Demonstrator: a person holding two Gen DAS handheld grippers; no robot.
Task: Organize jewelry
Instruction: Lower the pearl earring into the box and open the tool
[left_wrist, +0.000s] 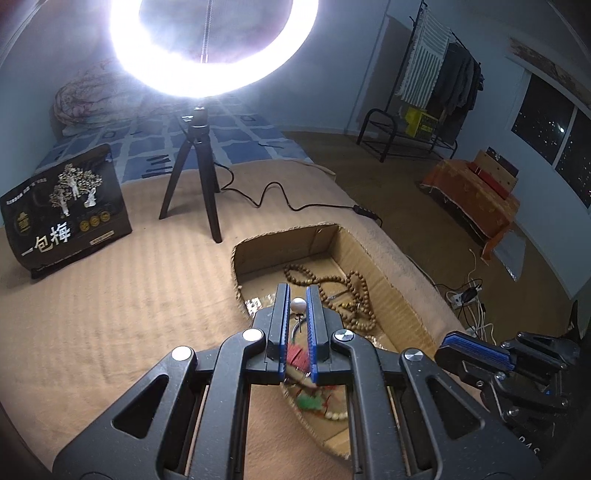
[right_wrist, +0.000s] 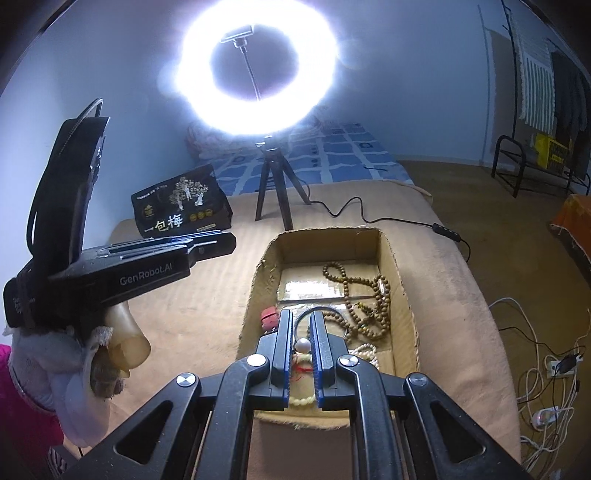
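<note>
At the far left, a dark snack bag (left_wrist: 66, 214) with gold trees printed on it stands on the tan blanket (left_wrist: 110, 295). Just to its right a black tripod (left_wrist: 195, 177) holds a glaring ring light (left_wrist: 214, 48).

The left gripper (left_wrist: 297, 290) hovers over the near-left part of an open cardboard box (left_wrist: 391, 295) that sits on the blanket. Its fingers are drawn close together and pinch a white bead (left_wrist: 298, 305) at their tips. Something small dangles under the bead.

The jewelry lies inside the box. A long string of brown wooden beads (right_wrist: 369, 306) is coiled along its right side. A red charm (right_wrist: 269, 318) sits by the left wall, and a cream bracelet (right_wrist: 365, 350) lies near the front right.

The right gripper (right_wrist: 301, 315) hangs above the near end of the box with its fingers set narrowly apart. A round white bead (right_wrist: 303, 346) shows in the gap. Whether the fingers grip it or it lies below them cannot be told.

Far right, past the bed, a clothes rack (left_wrist: 424, 92) stands against the wall, and white cables (right_wrist: 546, 369) trail over the floor.
</note>
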